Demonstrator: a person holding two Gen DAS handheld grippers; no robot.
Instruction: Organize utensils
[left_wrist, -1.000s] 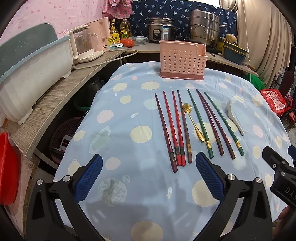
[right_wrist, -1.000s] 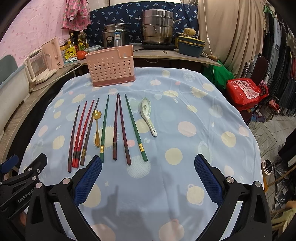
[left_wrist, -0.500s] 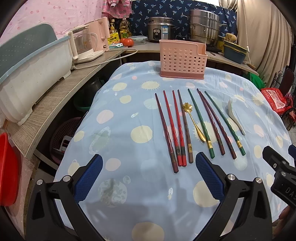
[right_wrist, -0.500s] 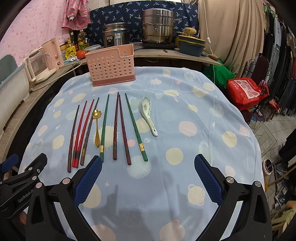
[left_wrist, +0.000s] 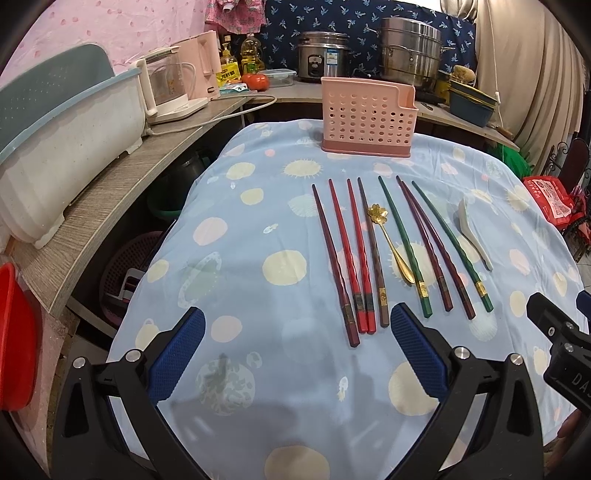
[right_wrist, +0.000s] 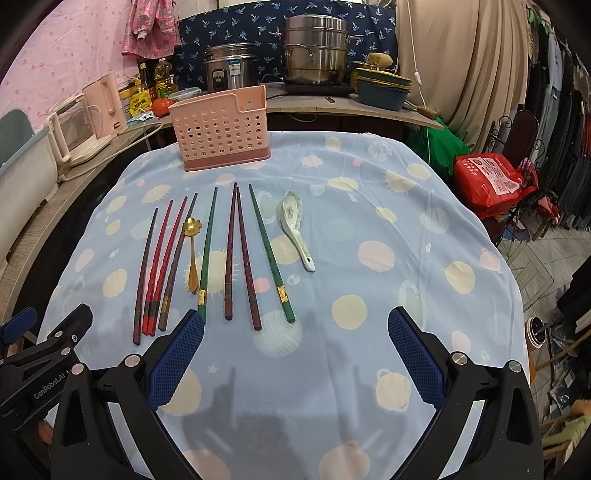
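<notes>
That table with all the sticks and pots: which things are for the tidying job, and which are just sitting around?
For the job: chopsticks, gold spoon, white spoon, pink holder.

Just around: kettle, rice cooker, steel steamer, tomato, red bag.

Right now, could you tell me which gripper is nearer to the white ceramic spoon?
Right. The right gripper sits open almost straight below the white ceramic spoon, while the left gripper, also open, is off to the spoon's left, past the chopsticks.

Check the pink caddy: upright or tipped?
Upright. The caddy stands on its darker base, open top up, at the table's far edge. Contents: cannot tell.
</notes>
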